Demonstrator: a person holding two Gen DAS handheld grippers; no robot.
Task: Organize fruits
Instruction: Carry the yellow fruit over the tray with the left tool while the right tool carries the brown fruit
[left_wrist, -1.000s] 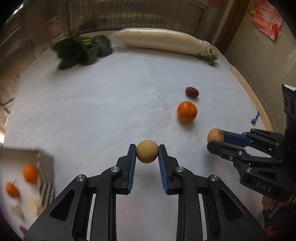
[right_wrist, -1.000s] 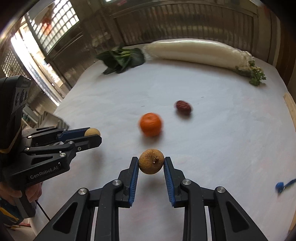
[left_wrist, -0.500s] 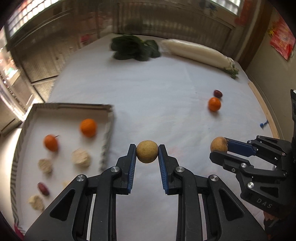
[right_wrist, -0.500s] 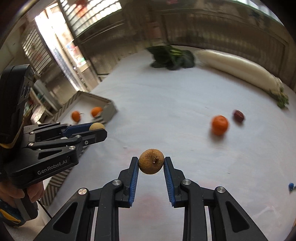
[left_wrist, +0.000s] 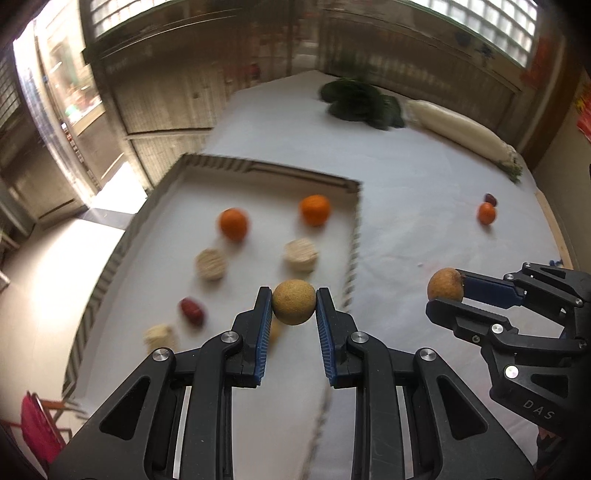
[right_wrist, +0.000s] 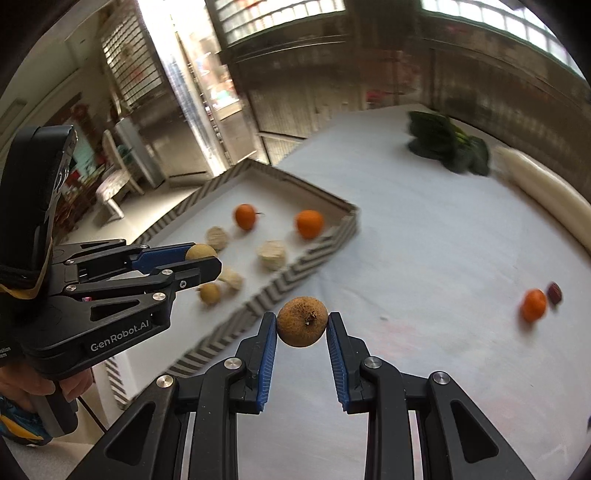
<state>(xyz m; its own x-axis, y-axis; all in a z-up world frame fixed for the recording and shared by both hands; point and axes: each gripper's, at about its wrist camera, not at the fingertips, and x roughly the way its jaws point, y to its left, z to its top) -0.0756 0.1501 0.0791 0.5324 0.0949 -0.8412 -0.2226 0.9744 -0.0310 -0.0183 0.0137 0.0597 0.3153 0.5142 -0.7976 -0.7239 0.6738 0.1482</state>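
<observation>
While both grippers carry fruit, the tray sits below the left one.
Left gripper clamped on smooth longan; right gripper clamped on rough longan. Loose orange and red date at 3 o'clock on table.

Left gripper: black linked frame, blue ribbed pads, silver screws, white "GenRobot.AI" lettering, yellow band on housing | Right gripper: same black frame, blue pads, "DAS" marking
</observation>
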